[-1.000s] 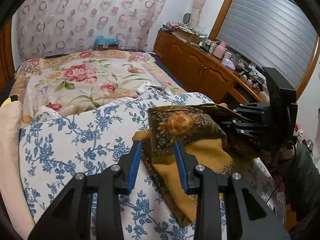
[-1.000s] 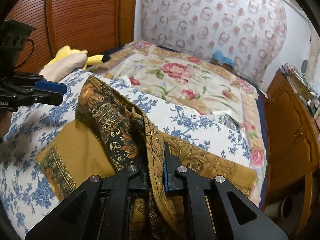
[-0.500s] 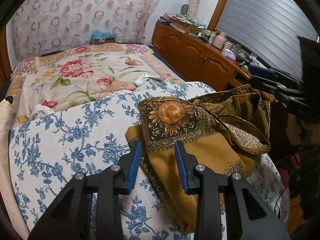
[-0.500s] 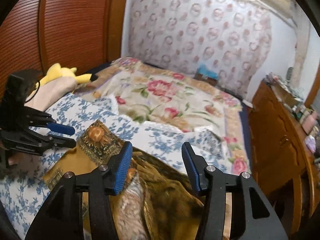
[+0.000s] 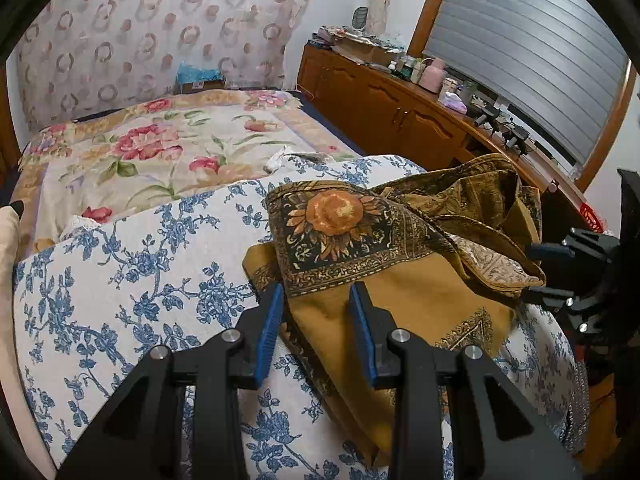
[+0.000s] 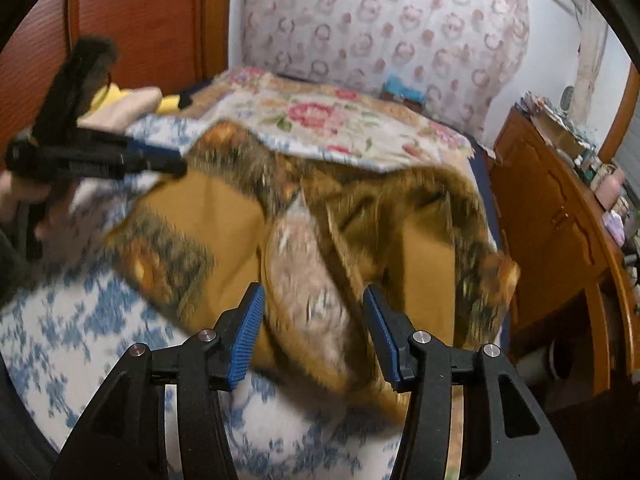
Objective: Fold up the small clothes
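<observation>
Nearest in the left wrist view, the left gripper (image 5: pixel 316 312) hovers with its jaws spread and nothing between them, its blue pads (image 5: pixel 269 325) just above the near-left edge of the mustard-brown patterned cloth (image 5: pixel 400 304). The cloth lies partly folded on the blue-flowered white quilt (image 5: pixel 132 280) that covers the near end of the bed, close to the bed's right edge; a corner with an orange flower medallion (image 5: pixel 334 212) is turned over onto the plain mustard part, and the rest bunches into loose ridges toward the right edge. In the right wrist view, which is blurred, the right gripper (image 6: pixel 314 326) is also spread wide and holds nothing, its jaws standing on either side of a pale, raised fold (image 6: pixel 308 280) of the cloth (image 6: pixel 224 216); whether the pads touch the fabric I cannot tell. The right gripper (image 5: pixel 560 276) shows at the right rim of the left view, just beside the bunched edge, and the left gripper (image 6: pixel 156 162) shows at the left of the right view, near the cloth's far corner. Farther along the bed lies a cream bedspread (image 5: pixel 160 148) with red flowers. A wooden cabinet (image 5: pixel 384 108) with bottles and clutter on top runs along the bed's right side, and a ring-patterned curtain (image 5: pixel 160 28) hangs behind the bed.
</observation>
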### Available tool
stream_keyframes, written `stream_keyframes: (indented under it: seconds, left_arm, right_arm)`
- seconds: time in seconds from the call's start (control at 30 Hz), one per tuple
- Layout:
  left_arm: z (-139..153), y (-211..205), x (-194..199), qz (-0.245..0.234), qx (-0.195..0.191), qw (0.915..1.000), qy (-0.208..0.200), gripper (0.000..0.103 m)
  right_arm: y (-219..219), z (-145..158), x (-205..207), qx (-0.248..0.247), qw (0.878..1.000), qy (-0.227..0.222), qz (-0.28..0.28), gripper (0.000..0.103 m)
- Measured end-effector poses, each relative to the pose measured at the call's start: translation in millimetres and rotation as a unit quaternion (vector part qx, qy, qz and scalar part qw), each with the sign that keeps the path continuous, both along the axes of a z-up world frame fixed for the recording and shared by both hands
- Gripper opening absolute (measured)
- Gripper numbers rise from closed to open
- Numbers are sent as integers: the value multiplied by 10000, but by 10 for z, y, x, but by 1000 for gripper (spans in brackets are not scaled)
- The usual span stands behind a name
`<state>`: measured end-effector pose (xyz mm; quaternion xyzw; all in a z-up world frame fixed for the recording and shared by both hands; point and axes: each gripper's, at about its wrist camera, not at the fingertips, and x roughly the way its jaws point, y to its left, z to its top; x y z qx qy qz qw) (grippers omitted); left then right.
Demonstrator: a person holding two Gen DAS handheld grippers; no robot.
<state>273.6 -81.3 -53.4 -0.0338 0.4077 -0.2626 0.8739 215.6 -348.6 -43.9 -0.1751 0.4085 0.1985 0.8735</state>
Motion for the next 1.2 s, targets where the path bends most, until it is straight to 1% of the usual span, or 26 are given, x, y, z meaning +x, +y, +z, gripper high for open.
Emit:
stream_keyframes:
  seconds: [0.07,0.1,0.2,0.27,0.3,0.33,0.37,0.4,0.43,0.47,0.5,0.6,0.67,0.7,0.8,0.87,0.97,1.0,1.07,1.13,1.2]
  left_arm:
    - [11,7,-24,0,-24,10000,-30,32]
    - [9,7,-28,-11,-38,10000,-31,32]
    - [-10,4,-39,-25,-41,10000,-11,32]
    - [-30,1,-33,-29,-28,10000,3,32]
    - [-38,2,-26,-25,-21,10000,7,32]
    - [-45,-4,-12,-13,-19,10000,14,32]
    - [-55,-3,4,6,-20,10000,24,32]
    - [-63,-5,25,37,-12,10000,47,32]
    - [-62,-9,37,50,-2,10000,52,32]
    - [-62,-14,42,65,14,10000,46,32]
    - [-59,-21,50,87,34,10000,36,32]
    - [-65,-20,62,134,78,9999,43,32]
    - [-61,-21,62,147,117,9998,26,32]
    - [-60,-22,67,158,133,9998,23,32]
    - [-69,-24,87,188,158,9997,42,32]
    - [-79,-32,115,242,187,9995,60,32]
    - [-96,-40,157,281,217,9993,106,33]
    - [-100,-45,172,296,235,9992,111,32]
    - [-121,-62,212,314,291,9990,136,33]
    - [-148,-82,261,337,375,9986,170,34]
    - [-171,-98,304,346,413,9983,227,35]
  right_arm:
    - [-20,-54,-29,-186,9998,28,-23,54]
    - [-32,-87,-38,-323,9995,26,-22,57]
    - [-88,-187,26,-562,9983,114,-79,58]
    - [-105,-208,69,-644,9979,82,-22,57]
    - [-120,-213,95,-648,9979,43,35,54]
    - [-148,-187,131,-608,9981,-83,-9,30]
    - [-167,-160,159,-567,9982,-199,-82,16]
    - [-199,-99,209,-436,9984,-334,-159,9]
    - [-227,-47,251,-302,9985,-417,-189,7]
    - [-272,23,296,-159,9979,-568,-252,6]
    - [-351,95,383,-11,9964,-729,-433,6]
    - [-580,171,650,230,9916,-835,-957,6]
    - [-695,144,800,344,9895,-796,-1156,6]
    - [-748,123,881,437,9892,-729,-1196,6]
    - [-823,112,1021,462,9872,-772,-1316,3]
    - [-857,123,1111,603,9870,-689,-1322,3]
    - [-854,184,1106,703,9871,-682,-1270,3]
    - [-843,204,1068,662,9869,-699,-1296,5]
    - [-831,202,981,655,9869,-709,-1292,20]
    - [-834,211,877,706,9868,-691,-1283,56]
    - [-848,176,832,733,9869,-622,-1295,64]
